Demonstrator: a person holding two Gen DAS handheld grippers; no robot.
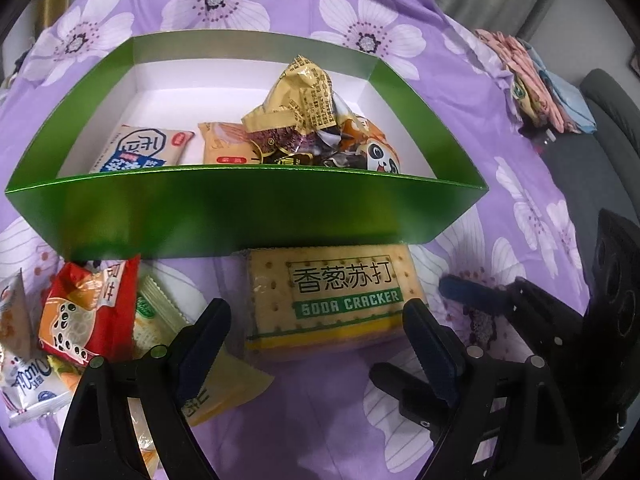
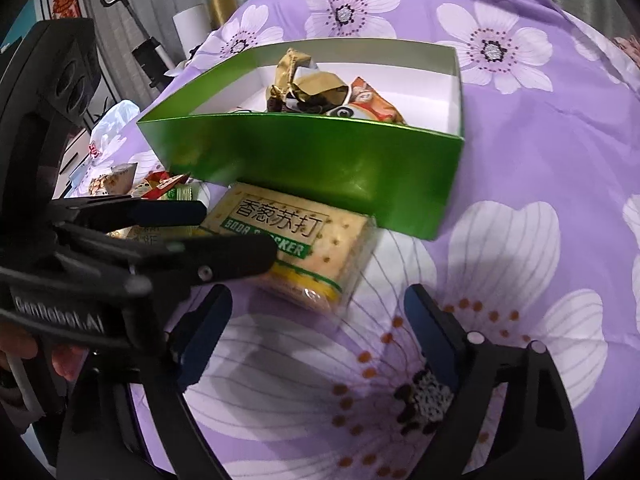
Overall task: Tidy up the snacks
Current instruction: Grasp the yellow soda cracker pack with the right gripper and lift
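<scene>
I'm mid-pick: soda cracker pack lies flat on the purple floral cloth, touching the near wall of the green box, which already holds several packets. My left gripper is spread wide, empty, fingers either side of the pack's near end but not yet closed. Right gripper also wide open, holding nothing, just beside. Next, I reckon: ease fwd, pinch the pack, lift over the wall. Glossy crinkly film, rigid rectangular block inside; box is shiny card w/ white interior.
</scene>
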